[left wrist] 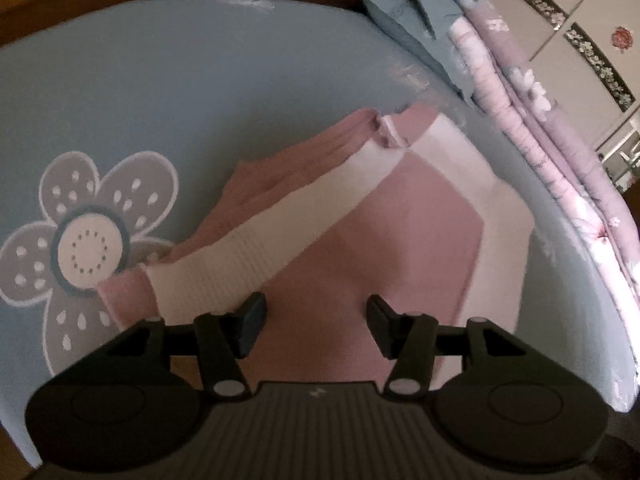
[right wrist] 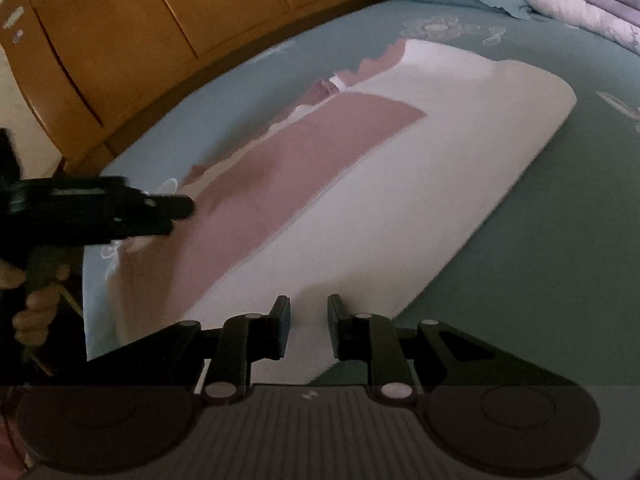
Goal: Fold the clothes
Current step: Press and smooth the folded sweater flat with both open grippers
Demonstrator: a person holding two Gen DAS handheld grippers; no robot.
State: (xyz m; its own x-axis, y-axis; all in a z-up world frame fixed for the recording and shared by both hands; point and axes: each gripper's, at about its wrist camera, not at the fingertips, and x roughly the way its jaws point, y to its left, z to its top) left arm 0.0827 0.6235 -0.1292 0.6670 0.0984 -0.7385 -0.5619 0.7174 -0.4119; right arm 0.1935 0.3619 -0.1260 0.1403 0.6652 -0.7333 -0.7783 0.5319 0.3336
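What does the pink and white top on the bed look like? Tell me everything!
The pink and white top is soft knit cloth, partly folded, lying flat on the blue bed sheet. Its middle is dusty pink, its sides white. A white ribbed sleeve with a pink cuff is folded across it. The neckline points toward the headboard. Both open grippers hover by its near edge; neither holds it.

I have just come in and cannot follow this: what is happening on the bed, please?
A person is folding a pink and white knitted garment that lies on a blue bedsheet with flower prints. The person holds one gripper in each hand. The left gripper and the right gripper both hover open at the near edge of the garment, holding nothing. One white ribbed sleeve is already laid across the body. A stack of folded bedding lies beside it.
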